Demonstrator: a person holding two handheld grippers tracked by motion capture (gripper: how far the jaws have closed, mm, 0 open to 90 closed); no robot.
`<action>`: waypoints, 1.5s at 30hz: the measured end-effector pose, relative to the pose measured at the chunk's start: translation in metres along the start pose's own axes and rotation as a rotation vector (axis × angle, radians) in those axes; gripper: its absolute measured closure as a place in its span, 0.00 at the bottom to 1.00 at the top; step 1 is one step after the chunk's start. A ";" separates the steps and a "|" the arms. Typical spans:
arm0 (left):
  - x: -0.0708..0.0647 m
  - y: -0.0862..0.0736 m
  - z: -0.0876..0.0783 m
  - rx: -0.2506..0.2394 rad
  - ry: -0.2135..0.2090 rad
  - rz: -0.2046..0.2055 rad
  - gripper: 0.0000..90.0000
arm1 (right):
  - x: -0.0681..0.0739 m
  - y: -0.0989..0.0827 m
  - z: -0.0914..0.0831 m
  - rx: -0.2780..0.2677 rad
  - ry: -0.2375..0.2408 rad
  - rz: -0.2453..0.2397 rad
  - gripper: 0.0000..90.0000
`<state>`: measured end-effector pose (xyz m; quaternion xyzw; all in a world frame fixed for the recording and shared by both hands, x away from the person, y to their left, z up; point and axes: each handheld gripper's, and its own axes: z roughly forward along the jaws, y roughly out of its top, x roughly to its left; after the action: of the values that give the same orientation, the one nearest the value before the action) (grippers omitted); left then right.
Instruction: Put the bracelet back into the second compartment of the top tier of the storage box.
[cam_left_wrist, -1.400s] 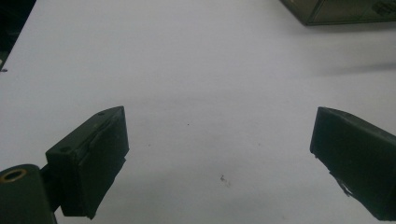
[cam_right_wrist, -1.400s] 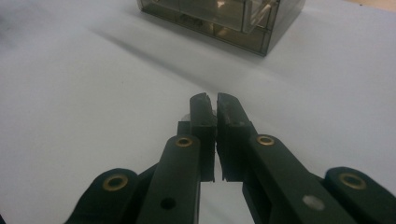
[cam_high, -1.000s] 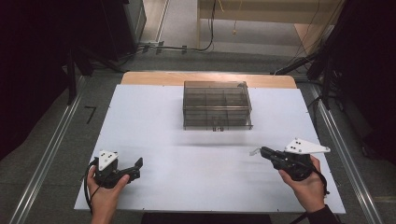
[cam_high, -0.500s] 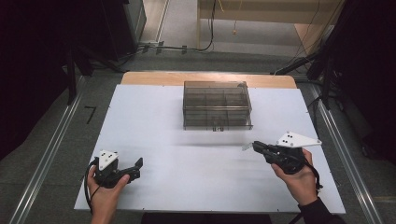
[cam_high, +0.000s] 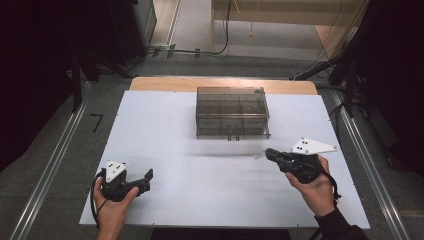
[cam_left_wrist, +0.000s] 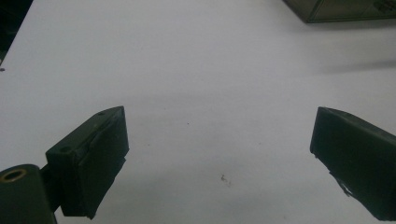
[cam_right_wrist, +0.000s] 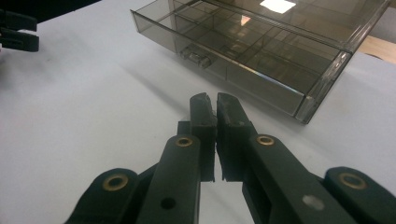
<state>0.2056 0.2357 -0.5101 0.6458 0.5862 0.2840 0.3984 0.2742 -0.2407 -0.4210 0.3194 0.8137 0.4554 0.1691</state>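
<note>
From above, I've got my right gripper (cam_high: 269, 153) out over the white table (cam_high: 165, 130), jaws pinched together on nothing, nose aimed at the near face of the smoky clear box (cam_high: 232, 112). The box sits toward the far middle of the table, apart from both my tools. My left gripper (cam_high: 146, 176) rests low at the near left corner, well away from it. The risk I see from up here: the box looks light, and nothing steadies it. If I poke at its front with the right one alone, I expect it to skate back toward the wooden edge rather than open.

Left gripper view: both jaws stand wide apart, bare table between them, and a corner of the box (cam_left_wrist: 341, 10) peeks in at the top right. That hand is too far off to brace anything, so a shove would go unanswered.

Right gripper view: my two jaws are clenched tip to tip, empty, pointing at the box (cam_right_wrist: 261, 51) with its divided compartments and the small latch (cam_right_wrist: 196, 55) on the near wall. Closed like this, I can't pinch that latch. I'd have to open up first. It's small and clear, so I could easily miss it and scrape the wall, or tip the near edge up.
</note>
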 end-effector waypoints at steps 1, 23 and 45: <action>0.000 0.000 0.000 0.000 -0.001 0.000 0.05 | 0.000 0.001 0.002 0.001 0.001 -0.001 0.93; 0.000 0.000 0.000 0.002 -0.003 0.004 0.05 | 0.006 0.020 0.015 -0.020 0.028 -0.031 0.93; 0.000 0.000 0.000 0.001 -0.004 0.003 0.05 | 0.007 0.042 0.031 -0.071 0.043 -0.029 0.93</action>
<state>0.2058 0.2357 -0.5103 0.6475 0.5844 0.2831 0.3989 0.3017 -0.2005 -0.4019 0.2916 0.8049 0.4884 0.1693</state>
